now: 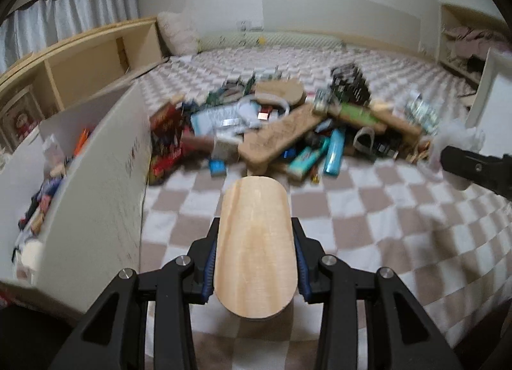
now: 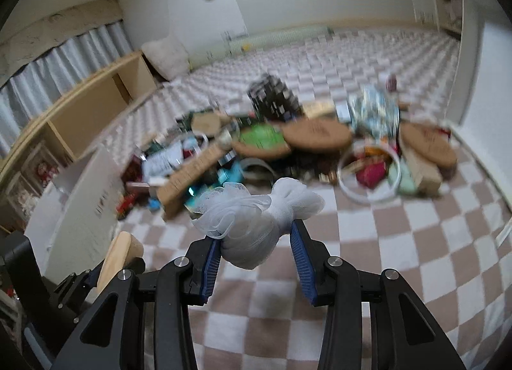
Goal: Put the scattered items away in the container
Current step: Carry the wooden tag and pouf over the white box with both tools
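Left gripper [image 1: 255,261] clamps a wooden oval board [image 1: 256,248] at lower centre; right gripper [image 2: 256,261] squeezes a white mesh pouf [image 2: 256,226], white box [image 1: 96,178] at left.

Soft, even room light with no glare and only faint shadows on the checkered blanket [image 1: 400,226], both fisheye views curve hard into black corners, and motion blur smears the pile of clutter [image 2: 288,146] while the near gripper fingers [image 2: 208,261] look sharper.

Blurred clutter pile [image 1: 288,123] beside white box [image 1: 96,184]
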A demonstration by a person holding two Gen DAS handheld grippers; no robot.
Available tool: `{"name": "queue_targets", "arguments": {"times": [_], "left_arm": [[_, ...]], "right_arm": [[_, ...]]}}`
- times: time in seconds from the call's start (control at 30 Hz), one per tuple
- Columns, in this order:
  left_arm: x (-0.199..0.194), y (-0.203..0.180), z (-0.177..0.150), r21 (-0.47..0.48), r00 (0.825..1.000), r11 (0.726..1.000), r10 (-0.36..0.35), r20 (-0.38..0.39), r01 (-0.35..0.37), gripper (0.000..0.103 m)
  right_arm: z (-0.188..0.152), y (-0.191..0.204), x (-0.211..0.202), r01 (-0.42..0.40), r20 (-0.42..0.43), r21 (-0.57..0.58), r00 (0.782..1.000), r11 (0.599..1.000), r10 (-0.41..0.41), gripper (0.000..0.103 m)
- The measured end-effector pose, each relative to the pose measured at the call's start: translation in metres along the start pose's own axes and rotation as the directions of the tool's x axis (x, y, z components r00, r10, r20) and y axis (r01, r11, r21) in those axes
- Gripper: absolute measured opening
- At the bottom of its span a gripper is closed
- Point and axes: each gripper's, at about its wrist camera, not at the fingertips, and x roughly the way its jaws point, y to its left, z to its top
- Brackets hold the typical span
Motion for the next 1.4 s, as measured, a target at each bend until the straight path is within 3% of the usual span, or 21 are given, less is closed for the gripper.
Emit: {"name": "queue_targets", "arguments": {"times": [0.2,0.4,0.67,0.87,1.07,1.4], "left_arm": [[-0.023,0.022,0.031,-0.010,0.997,1.000,-0.027,0.066,0.028,0.039],[-0.043,0.054,0.052,-0.017,0.996,1.000,-0.011,0.094,0.013,0.039],[-0.058,0.119,0.074,-0.054,0.991,0.996,0.074,0.108,-0.068,0.039],[-0.062,0.178,0.074,-0.114,0.983,0.983,0.156,0.091,-0.146,0.039],[-0.064,0.226,0.068,-0.174,0.980,0.967,0.194,0.037,-0.185,0.039],[-0.072,0.285,0.059,-0.197,0.960,0.941,0.280,0.005,-0.274,0.039]], "right_arm": [[0.021,0.025,-0.013,-0.008,0.034,-0.058,0.999,0.998,0.010,0.043],[0.044,0.059,-0.019,-0.067,0.047,-0.085,0.996,0.994,0.071,0.043],[0.067,0.123,-0.025,-0.140,0.053,-0.187,0.987,0.972,0.152,0.043],[0.073,0.174,-0.026,-0.188,0.063,-0.267,0.975,0.945,0.211,0.043],[0.073,0.224,-0.015,-0.268,0.021,-0.308,0.957,0.913,0.288,0.043],[0.061,0.303,0.002,-0.371,-0.060,-0.382,0.924,0.847,0.377,0.043]]}}
